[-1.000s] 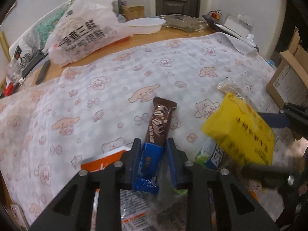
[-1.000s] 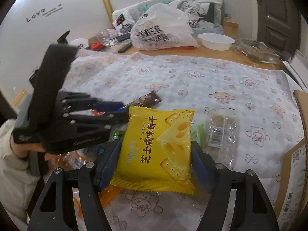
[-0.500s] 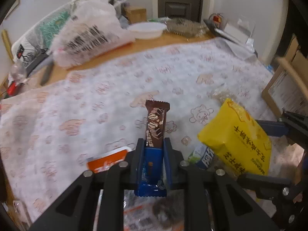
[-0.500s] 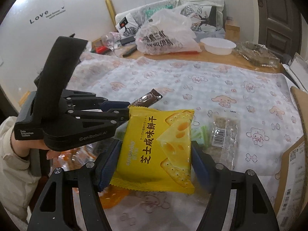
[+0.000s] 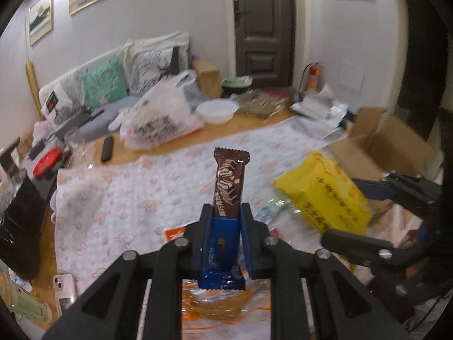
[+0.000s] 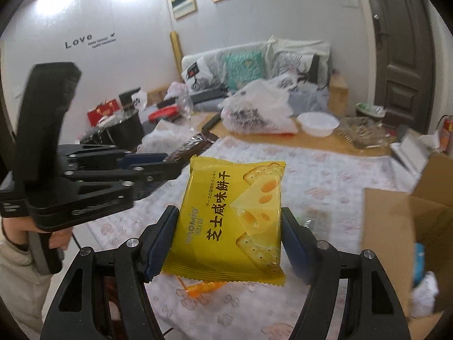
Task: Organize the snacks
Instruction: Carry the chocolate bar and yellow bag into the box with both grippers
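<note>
- Your right hand-held gripper (image 6: 228, 221) is clamped on the yellow cracker packet (image 6: 229, 215), held clear above the bench (image 6: 325, 175).
- Your left hand-held gripper (image 5: 226, 226) is pinched narrow on the chocolate bar (image 5: 228, 189); its long axis runs forward along the fingers.
- The open cardboard box (image 6: 407, 226) lies to your right, just beside the packet. Your right hand is nearer, so it likely unloads first.
</note>
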A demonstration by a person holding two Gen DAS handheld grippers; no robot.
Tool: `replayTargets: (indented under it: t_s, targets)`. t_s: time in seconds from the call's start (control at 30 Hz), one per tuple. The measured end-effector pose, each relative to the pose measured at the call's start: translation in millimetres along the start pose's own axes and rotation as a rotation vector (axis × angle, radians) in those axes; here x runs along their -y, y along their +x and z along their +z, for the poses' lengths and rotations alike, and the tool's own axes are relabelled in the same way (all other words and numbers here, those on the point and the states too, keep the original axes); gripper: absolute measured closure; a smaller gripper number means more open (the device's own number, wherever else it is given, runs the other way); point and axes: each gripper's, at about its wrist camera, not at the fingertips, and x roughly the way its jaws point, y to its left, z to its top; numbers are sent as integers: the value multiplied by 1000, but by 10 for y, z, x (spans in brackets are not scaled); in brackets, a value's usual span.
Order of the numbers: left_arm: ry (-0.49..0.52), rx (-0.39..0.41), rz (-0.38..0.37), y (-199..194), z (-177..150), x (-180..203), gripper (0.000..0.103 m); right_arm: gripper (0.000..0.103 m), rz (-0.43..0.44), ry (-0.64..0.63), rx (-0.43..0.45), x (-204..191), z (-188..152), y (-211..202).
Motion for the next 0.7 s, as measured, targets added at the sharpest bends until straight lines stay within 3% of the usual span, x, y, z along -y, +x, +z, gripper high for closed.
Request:
replayTargets:
  t_s: [0.23,0.37,0.7]
  targets:
    - [50,69,-85,-296,291,629,86,35,-54,72,69,385,-71,-585]
    - [86,86,-184,-286,497,1119,86,35,-121,117,99,735,-174,-873]
    - [187,13,-370,323,897,2288,86,35,-293,232,100,1672,-454,-1253]
